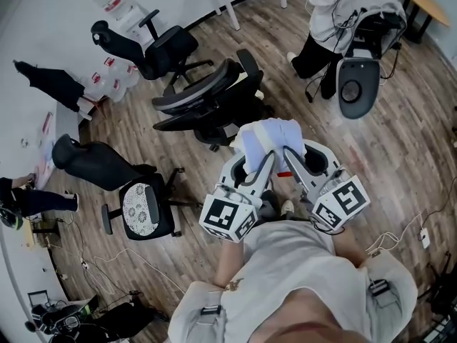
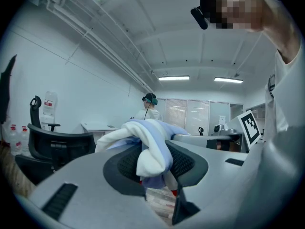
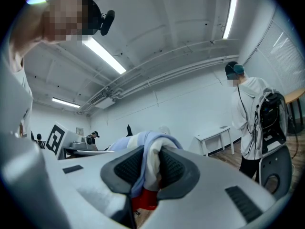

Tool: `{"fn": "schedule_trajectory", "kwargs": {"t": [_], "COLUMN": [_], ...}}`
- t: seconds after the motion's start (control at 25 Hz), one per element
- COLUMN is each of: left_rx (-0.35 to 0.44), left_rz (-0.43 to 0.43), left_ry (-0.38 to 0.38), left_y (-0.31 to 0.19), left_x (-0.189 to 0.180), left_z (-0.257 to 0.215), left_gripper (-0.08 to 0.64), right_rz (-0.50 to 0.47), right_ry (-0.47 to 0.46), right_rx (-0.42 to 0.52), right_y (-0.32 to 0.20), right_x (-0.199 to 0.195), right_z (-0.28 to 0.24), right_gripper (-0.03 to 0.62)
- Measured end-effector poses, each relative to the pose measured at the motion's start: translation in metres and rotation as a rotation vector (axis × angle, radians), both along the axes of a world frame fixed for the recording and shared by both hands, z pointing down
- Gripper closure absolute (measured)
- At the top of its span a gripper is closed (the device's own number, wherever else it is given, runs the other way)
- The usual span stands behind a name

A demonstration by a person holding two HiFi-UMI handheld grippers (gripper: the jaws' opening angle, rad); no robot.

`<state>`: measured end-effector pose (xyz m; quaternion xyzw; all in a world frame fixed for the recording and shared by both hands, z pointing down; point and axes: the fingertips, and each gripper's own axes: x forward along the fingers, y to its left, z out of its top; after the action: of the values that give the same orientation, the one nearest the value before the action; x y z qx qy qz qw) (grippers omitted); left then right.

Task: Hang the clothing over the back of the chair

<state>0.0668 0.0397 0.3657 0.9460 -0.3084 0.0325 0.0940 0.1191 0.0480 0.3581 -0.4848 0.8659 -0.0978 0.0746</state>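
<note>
Stands on wood floor (image 1: 400, 156), a gripper in each hand, both pointed forward and roughly level.

Clamps left gripper (image 1: 251, 168) on pale blue-and-white clothing (image 1: 270, 138). Left gripper view: bunched white fold of clothing (image 2: 151, 149) squeezed between dark ribbed pads (image 2: 125, 165), with jaws of left gripper (image 2: 153, 162) partway apart around the cloth.

Clamps right gripper (image 1: 291, 156) on the same garment, just beside the left. Right gripper view: thinner fold of clothing (image 3: 148, 163) pinched between pads (image 3: 174, 168), with jaws of right gripper (image 3: 150, 173) narrowly apart on it. Red piece (image 3: 143, 199) below the fold; cannot tell whether cloth or gripper part.

Holds clothing in the air between the two grippers, off the floor, bundled rather than spread. In head view, lies just beside the near edge of black office chair (image 1: 207, 102); cannot tell whether touching. Not yet draped over a chair back.

Surroundings:
- second black chair (image 1: 153, 48) near the wall
- chair with patterned seat (image 1: 143, 207) at left
- person in white hoodie (image 1: 343, 9) by grey chair (image 1: 357, 84) at upper right
- white table (image 3: 217, 135) behind
</note>
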Motion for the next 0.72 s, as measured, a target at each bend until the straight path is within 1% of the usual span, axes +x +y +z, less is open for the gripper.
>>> {"fn": "schedule_trajectory", "kwargs": {"t": [0.24,0.4,0.72], "left_rx": [-0.007,-0.018,-0.042], "left_rz": [0.02,0.041,0.097], "left_ry": [0.008,0.013,0.027], "left_y": [-0.037,-0.055,-0.088], "left_x": [0.001,-0.002,0.011], "left_z": [-0.008,-0.004,0.006], "left_gripper": [0.42,0.422,0.422], "right_rz": [0.02,0.044,0.098], "right_ry": [0.004,0.01,0.028], "right_rx": [-0.006,-0.018,-0.043], "right_y": [-0.036,-0.053,-0.083], "right_x": [0.001,-0.002,0.01], "right_z": [-0.009,-0.005,0.004], "right_gripper": [0.502,0.502,0.502]}}
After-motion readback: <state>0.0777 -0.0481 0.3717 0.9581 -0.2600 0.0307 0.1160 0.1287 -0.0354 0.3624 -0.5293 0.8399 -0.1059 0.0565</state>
